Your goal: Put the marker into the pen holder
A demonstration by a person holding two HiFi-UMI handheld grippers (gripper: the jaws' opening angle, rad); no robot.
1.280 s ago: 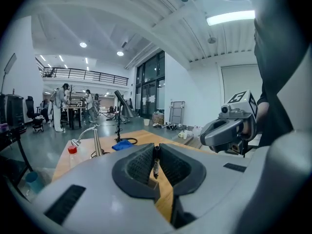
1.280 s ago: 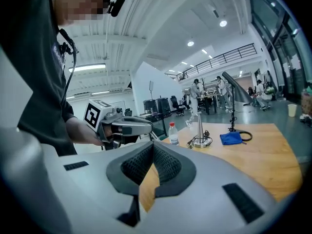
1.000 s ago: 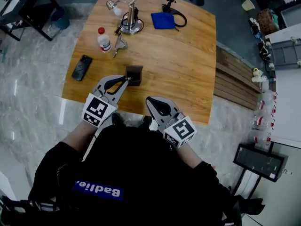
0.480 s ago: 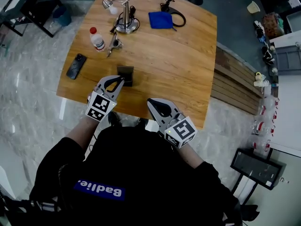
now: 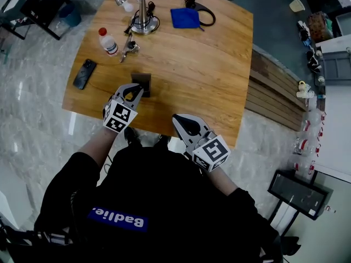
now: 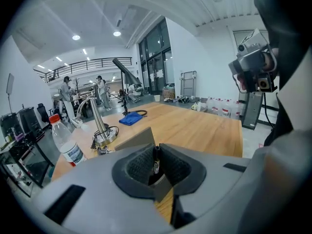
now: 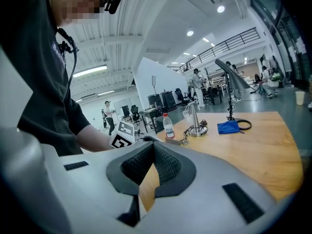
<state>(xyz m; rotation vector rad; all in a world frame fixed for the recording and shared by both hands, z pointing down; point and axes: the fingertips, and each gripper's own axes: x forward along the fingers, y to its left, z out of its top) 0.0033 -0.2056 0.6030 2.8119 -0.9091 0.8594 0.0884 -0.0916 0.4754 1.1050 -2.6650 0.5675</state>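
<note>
A dark square pen holder (image 5: pixel 142 83) stands on the wooden table (image 5: pixel 203 75) near its front edge. In the left gripper view it shows as a grey wedge (image 6: pixel 137 139) just behind the jaws. My left gripper (image 5: pixel 133 90) hangs right at the holder's near side, shut on a thin dark marker (image 6: pixel 156 163) that stands upright between the pads. In the head view the marker is hidden by the gripper. My right gripper (image 5: pixel 183 123) sits at the table's front edge, right of the holder, with its jaws shut and nothing in them (image 7: pixel 153 151).
At the table's back left are a water bottle (image 5: pixel 108 41), a black phone (image 5: pixel 84 73), a bunch of keys (image 5: pixel 128 48) and a metal lamp stand (image 5: pixel 141 16). A blue cloth (image 5: pixel 184 17) lies further right beside a black cable.
My left gripper has closed in on the pen holder and tipped more steeply, with the marker still in it. The right gripper has stayed where it was.
</note>
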